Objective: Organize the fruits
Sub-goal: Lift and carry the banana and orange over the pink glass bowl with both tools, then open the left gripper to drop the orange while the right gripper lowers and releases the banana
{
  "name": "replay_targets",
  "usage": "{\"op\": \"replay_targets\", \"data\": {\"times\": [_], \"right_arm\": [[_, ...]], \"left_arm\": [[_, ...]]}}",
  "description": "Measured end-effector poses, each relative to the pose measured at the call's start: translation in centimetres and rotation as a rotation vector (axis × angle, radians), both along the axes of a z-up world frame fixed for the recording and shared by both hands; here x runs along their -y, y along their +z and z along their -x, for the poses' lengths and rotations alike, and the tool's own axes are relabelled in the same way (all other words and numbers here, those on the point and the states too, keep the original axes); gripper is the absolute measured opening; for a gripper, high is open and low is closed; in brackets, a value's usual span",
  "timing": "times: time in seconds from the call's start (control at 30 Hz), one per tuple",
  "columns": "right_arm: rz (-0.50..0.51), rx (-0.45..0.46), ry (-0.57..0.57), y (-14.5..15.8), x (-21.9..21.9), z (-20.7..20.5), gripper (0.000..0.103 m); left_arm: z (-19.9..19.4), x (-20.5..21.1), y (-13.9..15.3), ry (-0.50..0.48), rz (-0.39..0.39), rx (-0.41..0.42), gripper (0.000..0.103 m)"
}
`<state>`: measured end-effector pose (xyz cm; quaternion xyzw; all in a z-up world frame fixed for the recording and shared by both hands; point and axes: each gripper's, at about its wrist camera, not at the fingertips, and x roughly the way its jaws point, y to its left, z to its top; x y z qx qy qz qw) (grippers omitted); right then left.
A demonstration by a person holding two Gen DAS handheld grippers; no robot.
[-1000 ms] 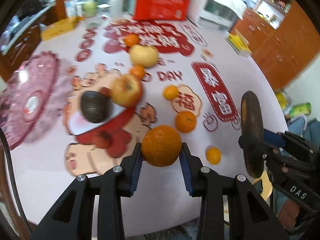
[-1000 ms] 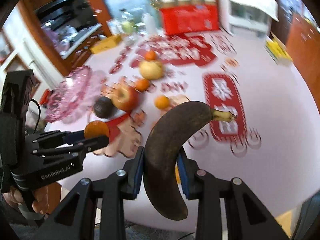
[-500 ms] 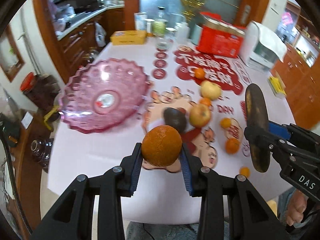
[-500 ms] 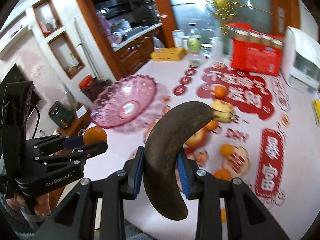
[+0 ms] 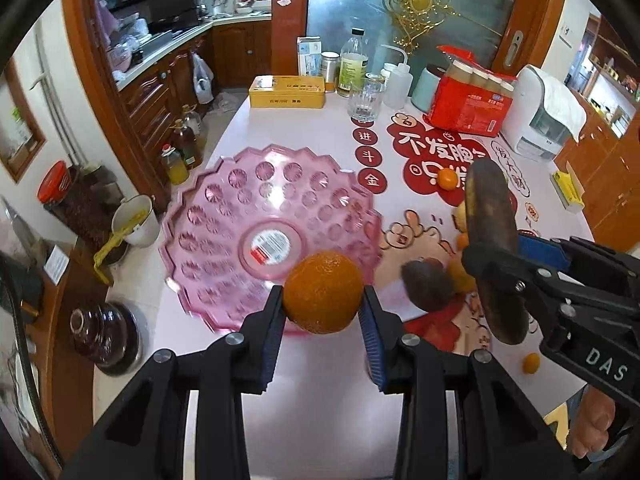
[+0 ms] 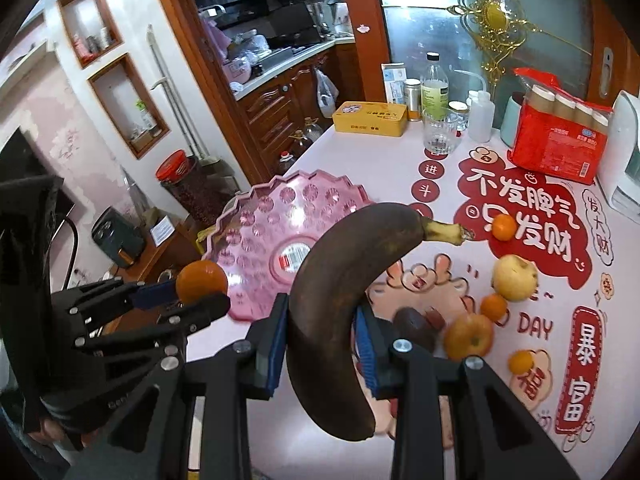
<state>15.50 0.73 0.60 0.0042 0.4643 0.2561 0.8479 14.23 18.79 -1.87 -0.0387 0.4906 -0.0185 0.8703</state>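
Observation:
My left gripper [image 5: 322, 334] is shut on a large orange [image 5: 323, 291], held in the air at the near rim of a pink glass fruit plate [image 5: 224, 216]. My right gripper [image 6: 322, 344] is shut on a blackened banana [image 6: 340, 300], lifted just right of that plate [image 6: 256, 232]. Each gripper shows in the other's view: the banana [image 5: 492, 248] at right, the orange [image 6: 201, 281] at left. On the table lie a yellow apple [image 6: 514, 277], a red apple [image 6: 469, 336], a dark avocado [image 6: 414, 326] and several small tangerines [image 6: 503, 227].
The white table [image 5: 304, 132] bears red festive stickers. At its far end stand a yellow tin [image 5: 286, 92], bottles, a drinking glass [image 5: 364, 100], a red drinks pack [image 5: 468, 106] and a white appliance [image 5: 540, 116]. Floor clutter and wooden cabinets lie left of the table.
Both grippers rose and swung left from over the loose fruit toward the pink plate, still carrying the orange and the banana. The plate now fills the middle of both views.

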Motion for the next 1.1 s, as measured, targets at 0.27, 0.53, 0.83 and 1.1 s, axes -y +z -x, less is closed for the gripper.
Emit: {"op": "replay_targets", "data": {"times": [0.27, 0.53, 0.83, 1.1], "right_arm": [[0.02, -0.082, -0.071, -3.6, -5.3, -5.1, 0.032], [0.111, -0.169, -0.052, -8.9, -9.2, -8.7, 0.032], [0.201, -0.228, -0.028, -13.0, -11.7, -10.9, 0.032], [0.284, -0.212, -0.014, -14.6, -13.3, -12.0, 0.033]], "left_arm": [[-5.7, -4.4, -3.8, -0.049, -0.02, -0.061, 0.035], [-10.5, -6.4, -11.4, -0.08, -0.024, -0.211, 0.035], [-13.4, -7.7, -15.3, -0.077, -0.035, -0.261, 0.036], [-14.2, -8.6, -16.8, -0.061, -0.032, -0.281, 0.037]]}}
